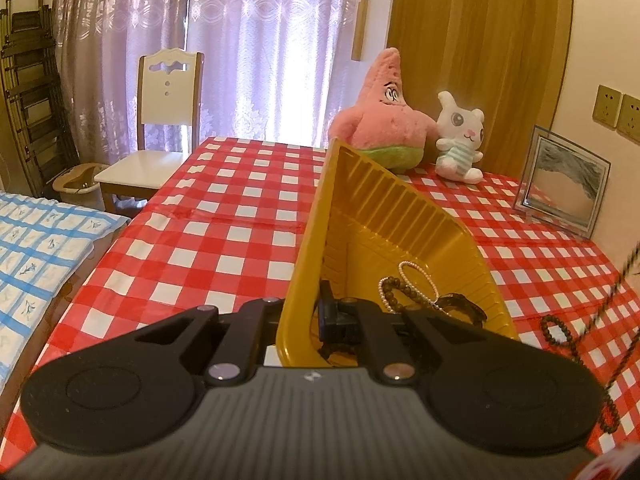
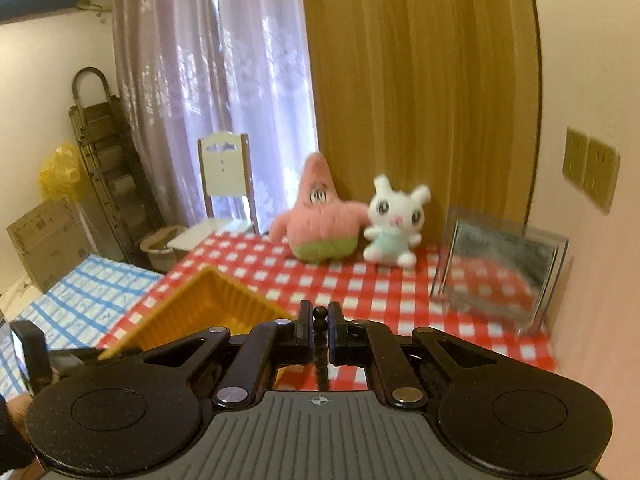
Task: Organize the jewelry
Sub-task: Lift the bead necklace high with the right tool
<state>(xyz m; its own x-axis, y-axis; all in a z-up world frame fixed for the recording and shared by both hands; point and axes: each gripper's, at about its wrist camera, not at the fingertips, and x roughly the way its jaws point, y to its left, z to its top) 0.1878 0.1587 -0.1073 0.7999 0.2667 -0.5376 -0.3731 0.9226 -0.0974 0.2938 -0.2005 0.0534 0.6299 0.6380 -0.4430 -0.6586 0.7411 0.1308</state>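
My left gripper (image 1: 310,316) is shut on the near wall of a yellow ribbed tray (image 1: 384,216), which is tipped up on the red-checked table (image 1: 224,240). In the tray lie a pearl bracelet (image 1: 416,276), a brown bead bracelet (image 1: 394,294) and a dark bangle (image 1: 464,306). My right gripper (image 2: 319,320) is shut on a dark bead necklace (image 2: 319,314), whose strand hangs down between the fingers, high above the table. The same necklace (image 1: 554,326) dangles at the right edge of the left wrist view. The tray (image 2: 208,300) shows at lower left in the right wrist view.
A pink starfish plush (image 1: 384,112) and a white rabbit plush (image 1: 460,140) sit at the table's far edge. A glass-framed picture (image 1: 564,188) leans on the right wall. A white chair (image 1: 160,120) and a blue-checked bed (image 1: 44,248) stand to the left.
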